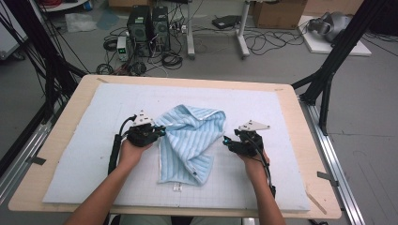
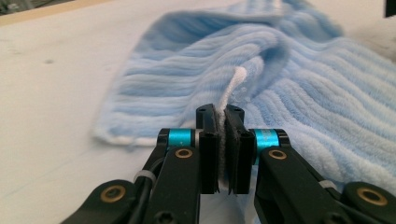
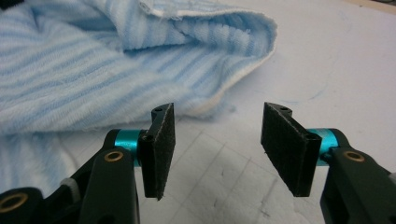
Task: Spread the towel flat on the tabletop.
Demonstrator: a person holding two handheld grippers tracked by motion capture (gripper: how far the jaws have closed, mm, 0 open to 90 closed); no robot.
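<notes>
Crumpled light-blue striped terry towel sitting mid-tabletop on the pale gridded foam mat, between both hands. Soft, floppy, light stuff, probably grippy pile, zero stiffness, so expect sag and drag when lifted. Left hand-held gripper clenched on the white hemmed edge, thin pinch, could slip out. Right hand-held gripper released, jaws wide apart, nothing between them, just short of the folded towel corner. Best bite likely right on that hem. Loads of bare mat all round for spreading; wooden tabletop rim well clear.
</notes>
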